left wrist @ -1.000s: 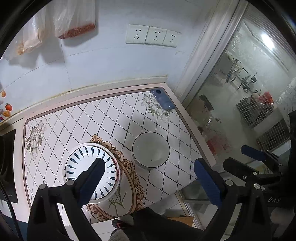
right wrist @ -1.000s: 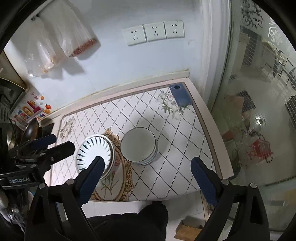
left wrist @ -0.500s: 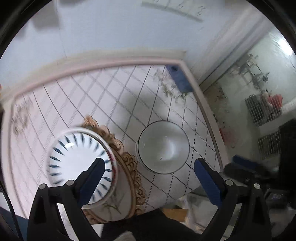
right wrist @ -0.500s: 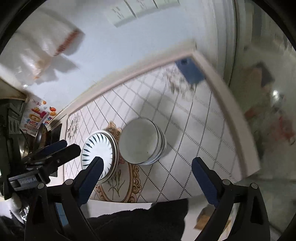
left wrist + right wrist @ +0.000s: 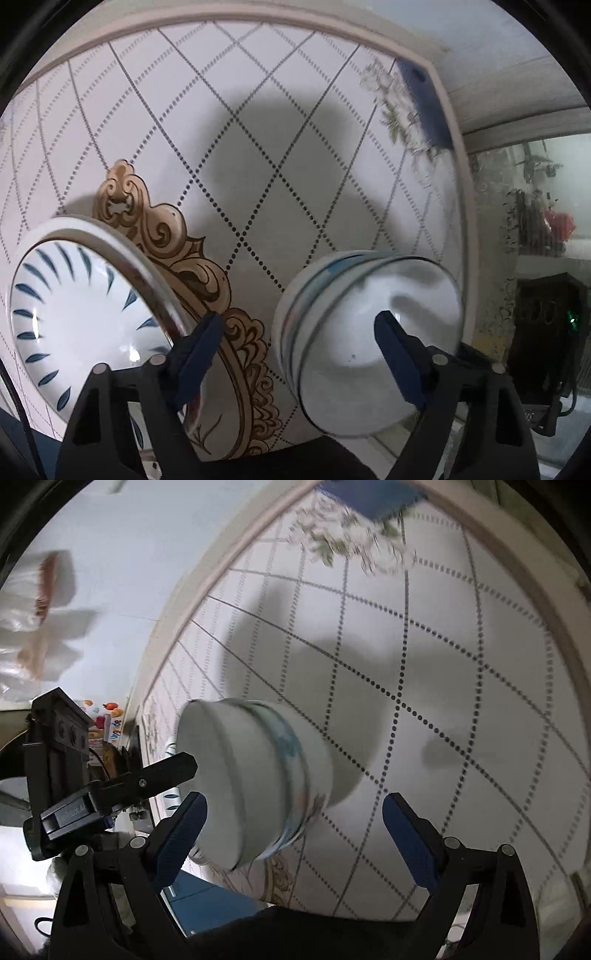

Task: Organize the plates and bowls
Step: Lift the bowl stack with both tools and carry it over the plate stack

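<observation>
A stack of white bowls (image 5: 369, 325) with a blue-patterned outer wall stands on the tiled tabletop (image 5: 258, 147). To its left is a stack of plates (image 5: 85, 314) with blue petal marks. My left gripper (image 5: 299, 354) straddles the bowls' left rim: one finger is inside the top bowl and the other is outside, between bowls and plates. Its jaws are closing but the pads are not pressing on the rim. In the right wrist view the bowl stack (image 5: 258, 775) sits just ahead of my right gripper (image 5: 295, 834), which is open and holds nothing. A left gripper finger (image 5: 177, 768) reaches over the rim.
A blue phone (image 5: 424, 107) lies at the table's far right corner, also visible as the phone (image 5: 373, 494) from the right wrist. Plastic bags (image 5: 44, 602) hang on the wall at the left. A glass partition (image 5: 535, 221) borders the table's right edge.
Both grippers have dropped close to the table and tilted down. The left jaws have narrowed, and one left finger now sits inside the top bowl. The right jaws stay wide.
</observation>
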